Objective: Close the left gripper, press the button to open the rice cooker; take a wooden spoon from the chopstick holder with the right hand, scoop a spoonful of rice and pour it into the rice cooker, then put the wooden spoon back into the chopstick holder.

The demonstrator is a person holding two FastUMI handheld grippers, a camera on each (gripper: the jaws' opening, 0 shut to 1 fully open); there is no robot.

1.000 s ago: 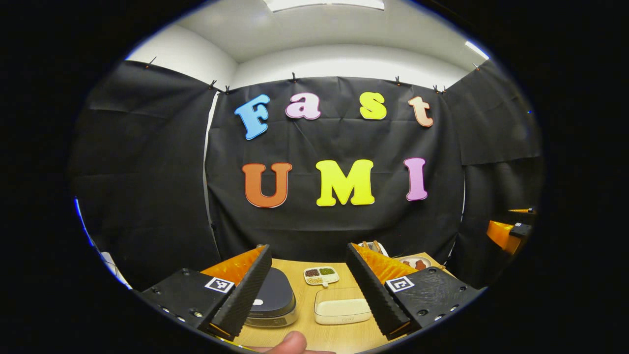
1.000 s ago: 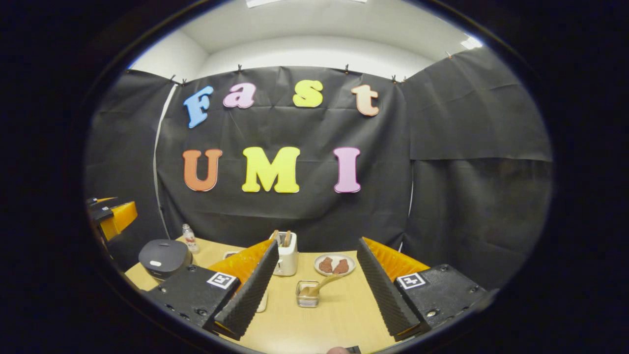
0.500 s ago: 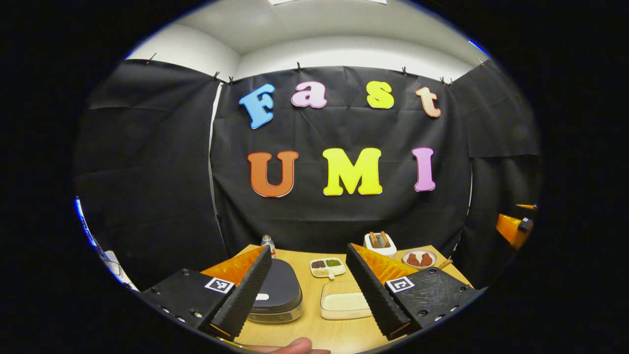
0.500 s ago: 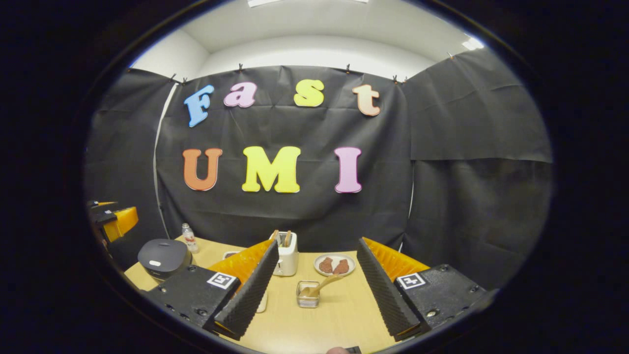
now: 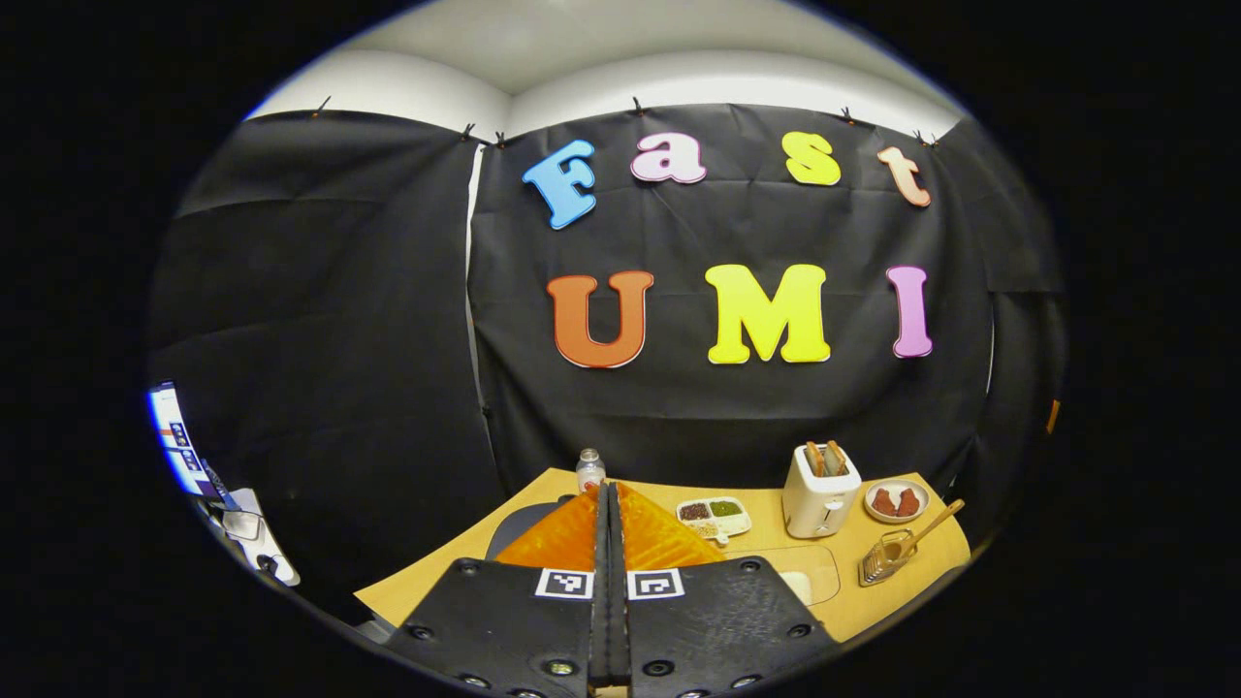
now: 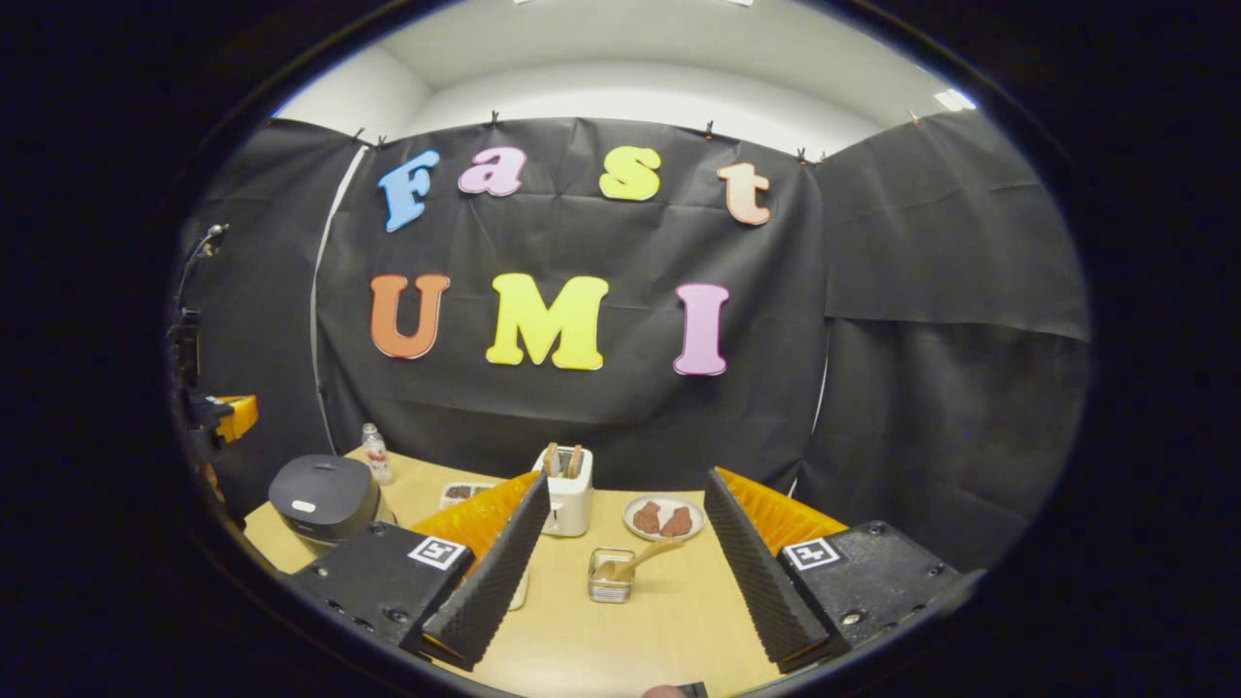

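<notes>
Left gripper [image 5: 611,582] jaws pressed together, empty — button step in hand. Next: press down on rice cooker [image 6: 322,496] button, lid shut. Right gripper [image 6: 620,572] jaws spread — waiting.

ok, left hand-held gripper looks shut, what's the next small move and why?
Probably bring the shut left hand-held gripper down onto the rice cooker button. The lid looks closed, and the wooden spoon sits in the chopstick holder, with the right hand-held gripper open.
</notes>
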